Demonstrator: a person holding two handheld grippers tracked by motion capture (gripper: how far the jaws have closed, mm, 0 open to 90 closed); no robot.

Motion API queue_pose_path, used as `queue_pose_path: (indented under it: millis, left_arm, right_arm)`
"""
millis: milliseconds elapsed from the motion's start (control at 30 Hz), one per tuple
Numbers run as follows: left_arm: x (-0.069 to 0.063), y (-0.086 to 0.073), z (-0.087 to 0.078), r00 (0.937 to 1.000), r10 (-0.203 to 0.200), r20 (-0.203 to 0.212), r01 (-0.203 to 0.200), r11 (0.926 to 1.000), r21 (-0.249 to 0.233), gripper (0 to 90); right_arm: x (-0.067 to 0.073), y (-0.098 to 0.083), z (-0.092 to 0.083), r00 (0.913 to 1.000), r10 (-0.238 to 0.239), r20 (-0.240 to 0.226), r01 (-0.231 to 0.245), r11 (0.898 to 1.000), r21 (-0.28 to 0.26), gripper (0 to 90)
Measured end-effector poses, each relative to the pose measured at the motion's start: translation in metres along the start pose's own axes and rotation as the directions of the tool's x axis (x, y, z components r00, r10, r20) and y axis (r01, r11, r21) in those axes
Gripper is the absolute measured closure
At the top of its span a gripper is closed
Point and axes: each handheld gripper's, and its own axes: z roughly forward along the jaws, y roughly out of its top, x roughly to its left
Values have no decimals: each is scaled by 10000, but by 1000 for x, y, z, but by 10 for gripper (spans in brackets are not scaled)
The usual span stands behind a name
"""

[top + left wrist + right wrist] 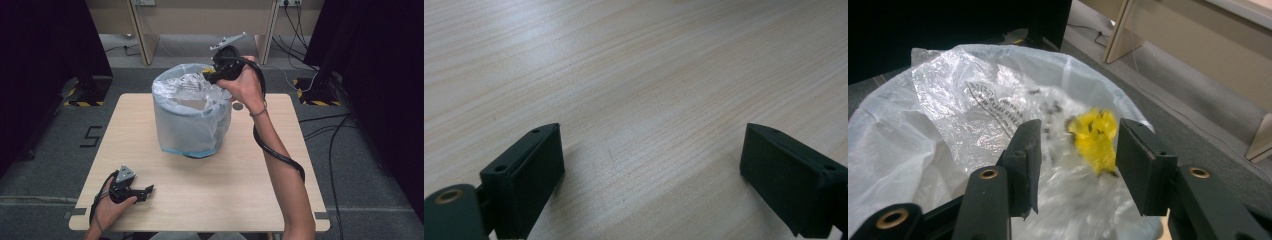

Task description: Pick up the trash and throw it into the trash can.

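Rubbish disposal looks to be the step in hand: the right tongs [210, 75] hang over the far rim of the lined bin [192, 127], at about one o'clock on its mouth, and a yellow scrap [1095, 137] sits between the jaws in the right gripper view. The jaws stand apart with a gap on either side of the scrap, and its edges are blurred, so it seems to be loose or dropping rather than clamped (whether it touches either jaw cannot be told). Below it lies the clear plastic liner [948, 115], crumpled, with printed text and dark flecks on it.

The bin stands at the middle of the bench [230, 195], towards twelve o'clock. The left tongs [148, 190] rest on the bench near its seven o'clock corner, well apart from the bin, jaws wide apart and holding nothing; the left gripper view has bare wood grain between them.

To do this step well, the person should keep the right tongs inside the line of the rim until the scrap has cleared the jaws, since it is light and could cling to a pad or drift outside. The tongs should also stay above the liner's folded edge, which could snag and drag.
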Motion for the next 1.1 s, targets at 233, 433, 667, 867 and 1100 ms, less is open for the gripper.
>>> queue_pose_path:
  millis: [233,433,667,867,1100]
  left_arm:
    - [0,0,0,10000,-5,-6,5,10000,1,97]
    - [0,0,0,10000,-6,-8,6,10000,4,97]
    - [0,0,0,10000,2,-15,-2,10000,7,97]
    - [0,0,0,10000,0,-13,0,10000,7,97]
    - [0,0,0,10000,-8,-4,8,10000,6,97]
  right_arm:
    - [-1,-12,-28,9999,-57,93,59,9997,-223,501]
    - [-4,-25,-31,9999,-60,160,61,9999,-95,502]
    - [-5,-34,-26,9999,64,120,-64,10000,-13,521]
    - [-1,-39,-10,10000,-11,68,11,10000,49,560]
    - [-7,-40,-37,9993,127,358,-109,9986,-516,529]
